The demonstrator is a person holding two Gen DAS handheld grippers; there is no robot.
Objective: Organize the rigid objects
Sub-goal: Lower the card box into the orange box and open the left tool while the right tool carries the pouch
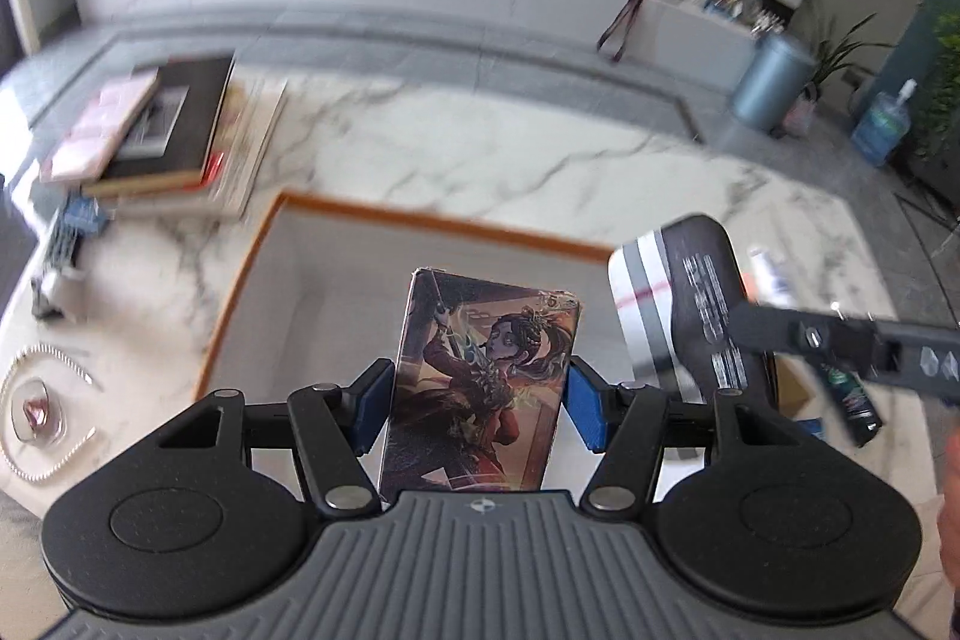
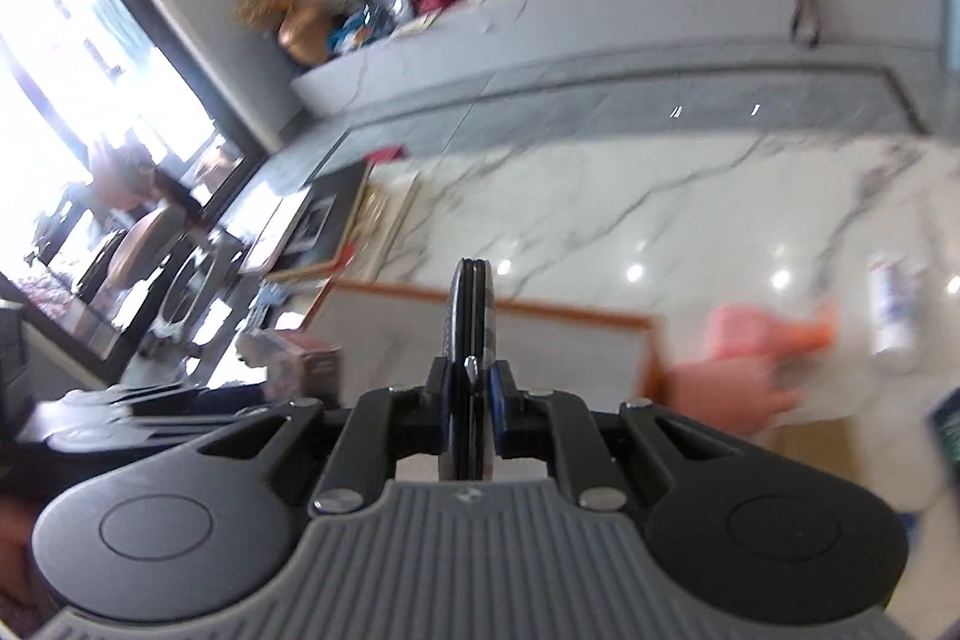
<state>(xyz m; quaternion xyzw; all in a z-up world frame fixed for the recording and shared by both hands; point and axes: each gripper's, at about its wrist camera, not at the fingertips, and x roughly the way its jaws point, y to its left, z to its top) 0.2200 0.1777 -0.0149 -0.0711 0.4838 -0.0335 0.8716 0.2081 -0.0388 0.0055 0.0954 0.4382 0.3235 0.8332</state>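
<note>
Holding two boxes at once over the orange-rimmed tray (image 1: 420,220) is where this gets dicey, honestly. The left hand-held gripper (image 1: 477,397) has its blue pads clamped on the sides of an illustrated card box (image 1: 480,376), standing upright at the centre of the left wrist view, right above the tray. The right hand-held gripper (image 2: 474,400) is nearly closed, pinching a thin dark striped box (image 2: 471,340) edge-on; in the left view that same box sits at the right of the frame, just beside the card box. My worry is that they bump as both head for the tray, and the thin one twists out of its narrow pinch. Everything's motion-blurred too, so a fast drop could land a box on the tray rim or the marble bench (image 1: 510,142).
</note>
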